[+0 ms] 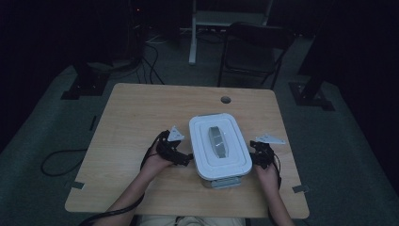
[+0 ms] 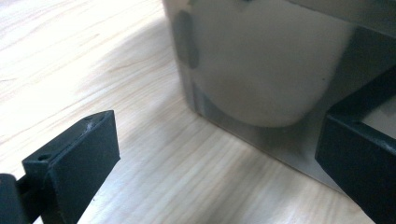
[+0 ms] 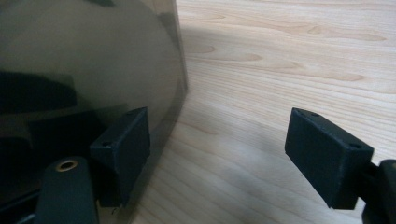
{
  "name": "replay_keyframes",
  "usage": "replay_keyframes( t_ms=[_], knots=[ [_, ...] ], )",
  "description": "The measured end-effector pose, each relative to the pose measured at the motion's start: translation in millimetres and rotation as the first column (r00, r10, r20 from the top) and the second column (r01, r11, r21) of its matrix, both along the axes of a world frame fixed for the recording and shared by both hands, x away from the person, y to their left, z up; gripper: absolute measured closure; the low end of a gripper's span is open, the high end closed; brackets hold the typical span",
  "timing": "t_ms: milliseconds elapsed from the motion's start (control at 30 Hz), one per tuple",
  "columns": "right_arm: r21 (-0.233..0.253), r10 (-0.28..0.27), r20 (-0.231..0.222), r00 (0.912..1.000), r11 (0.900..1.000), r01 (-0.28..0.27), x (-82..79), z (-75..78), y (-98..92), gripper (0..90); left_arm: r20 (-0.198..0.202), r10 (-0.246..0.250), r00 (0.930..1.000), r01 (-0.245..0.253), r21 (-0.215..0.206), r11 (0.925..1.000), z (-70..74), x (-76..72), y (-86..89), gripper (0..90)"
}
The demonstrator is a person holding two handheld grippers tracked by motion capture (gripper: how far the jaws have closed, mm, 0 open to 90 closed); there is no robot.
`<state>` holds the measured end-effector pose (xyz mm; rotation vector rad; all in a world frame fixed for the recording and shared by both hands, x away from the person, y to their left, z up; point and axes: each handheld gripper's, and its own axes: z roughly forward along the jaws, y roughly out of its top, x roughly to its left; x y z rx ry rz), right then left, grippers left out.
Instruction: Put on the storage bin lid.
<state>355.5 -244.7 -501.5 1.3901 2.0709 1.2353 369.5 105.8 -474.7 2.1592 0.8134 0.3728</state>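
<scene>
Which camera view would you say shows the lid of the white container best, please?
The high view: it looks down on the whole white lid, with its grey centre handle, between the left gripper and right gripper. The left gripper view and right gripper view give the container's translucent side wall close up, not the lid's top.

The room is dim, its walls lost in black. A pale wooden worktop (image 1: pixel 141 122) stands on grey-green carpet (image 1: pixel 42 136) — a dark folding chair (image 1: pixel 254 52) behind it, loose cables (image 1: pixel 146 56) trailing over the floor, a white frame (image 1: pixel 207 19) beyond.
</scene>
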Motion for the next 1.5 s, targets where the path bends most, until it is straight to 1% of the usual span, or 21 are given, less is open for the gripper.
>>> replay_keyframes(
  t_ms=[133,233,267,333,400,500,633,700,767,833,900,967,1033,1133,1200,1233,1267,1333,1400,1433,1500],
  knots=[
    [-0.018,0.001,0.008,1.0,1.0,0.0,-3.9,1.6,10.3,23.2,0.01,0.016,0.9998,-0.016,0.016,0.9997,1.1,5.2,7.8,0.5],
    [-0.032,0.012,0.003,0.9999,0.999,-0.012,-5.0,3.2,16.9,23.2,0.0,0.024,0.9997,-0.024,0.019,0.9995,1.0,8.9,14.4,0.4],
    [-0.03,0.013,0.005,0.9999,0.999,-0.013,-5.6,3.3,19.1,23.4,0.001,0.027,0.9996,-0.027,0.02,0.9994,1.0,9.4,16.4,0.5],
    [-0.003,0.017,0.004,0.9999,1.0,-0.017,-6.5,3.5,22.8,23.5,0.004,0.035,0.9994,-0.035,0.026,0.999,1.2,10.6,21.5,0.4],
    [-0.004,0.028,0.011,0.9995,1.0,-0.028,-5.7,5.1,27.6,23.4,0.003,0.044,0.999,-0.044,0.025,0.9987,0.7,11.7,27.0,0.4],
    [-0.028,0.042,0.011,0.9991,0.999,-0.042,-2.1,7.7,35.9,23.6,0.001,0.066,0.9978,-0.066,0.018,0.9976,-1.1,13.8,34.3,0.5],
    [-0.029,0.057,0.011,0.9983,0.998,-0.057,1.7,7.9,44.0,24.3,-0.002,0.085,0.9964,-0.085,0.022,0.9962,-3.2,18.0,41.1,0.4],
    [-0.023,0.061,0.013,0.9981,0.998,-0.06,2.3,7.3,46.5,24.3,-0.003,0.09,0.996,-0.09,0.031,0.9955,-3.6,20.4,42.5,0.5],
    [-0.015,0.062,0.005,0.998,0.998,-0.062,1.7,7.4,47.4,25.0,-0.003,0.093,0.9957,-0.093,0.036,0.9951,-4.0,23.2,42.4,0.5],
    [-0.017,0.069,0.014,0.9975,0.998,-0.069,0.3,7.8,47.2,24.9,-0.004,0.097,0.9953,-0.096,0.039,0.9946,-4.1,26.3,42.4,0.5],
    [-0.007,0.075,0.014,0.9971,0.997,-0.075,-0.5,7.7,45.9,24.9,-0.002,0.106,0.9943,-0.106,0.041,0.9935,-4.6,29.5,41.8,0.5],
    [-0.006,0.076,0.027,0.9967,0.997,-0.076,-1.4,7.0,45.2,24.8,0.0,0.112,0.9938,-0.111,0.043,0.9928,-4.9,32.5,41.8,0.5],
    [0.012,0.079,0.019,0.9967,0.997,-0.079,-1.5,6.5,44.4,24.8,0.005,0.125,0.9922,-0.125,0.041,0.9913,-5.8,35.4,41.4,0.5],
    [0.011,0.069,0.029,0.9972,0.998,-0.069,-3.4,5.8,44.9,24.3,-0.003,0.128,0.9918,-0.127,0.046,0.9908,-6.6,40.5,41.0,0.5],
    [0.013,0.067,0.029,0.9974,0.998,-0.067,-2.2,4.9,43.2,20.1,-0.002,0.127,0.9919,-0.127,0.036,0.9913,-7.1,43.3,41.9,0.5],
    [0.005,0.066,0.028,0.9974,0.998,-0.066,-0.9,5.0,42.0,16.0,-0.013,0.13,0.9914,-0.13,0.018,0.9913,-7.4,44.3,43.0,0.5],
    [-0.007,0.066,0.033,0.9973,0.998,-0.066,0.7,5.1,41.2,13.4,-0.015,0.132,0.9911,-0.132,0.002,0.9912,-7.5,44.3,44.7,0.4],
    [-0.01,0.07,0.045,0.9966,0.998,-0.069,3.4,5.3,39.4,13.8,-0.007,0.137,0.9905,-0.137,-0.017,0.9903,-6.7,42.2,47.7,0.5],
    [-0.041,0.044,0.059,0.9973,0.998,-0.041,7.2,5.2,37.7,13.8,-0.001,0.135,0.9908,-0.135,-0.022,0.9906,-5.6,39.9,50.5,0.5],
    [-0.036,0.043,0.059,0.9973,0.999,-0.041,9.6,5.2,36.4,13.8,0.003,0.137,0.9906,-0.137,-0.024,0.9903,-4.7,38.6,51.7,0.5],
    [-0.034,0.035,0.056,0.9978,0.999,-0.033,13.7,5.7,33.8,13.8,0.005,0.136,0.9907,-0.136,-0.043,0.9898,-2.0,36.6,54.1,0.5]
  ],
)
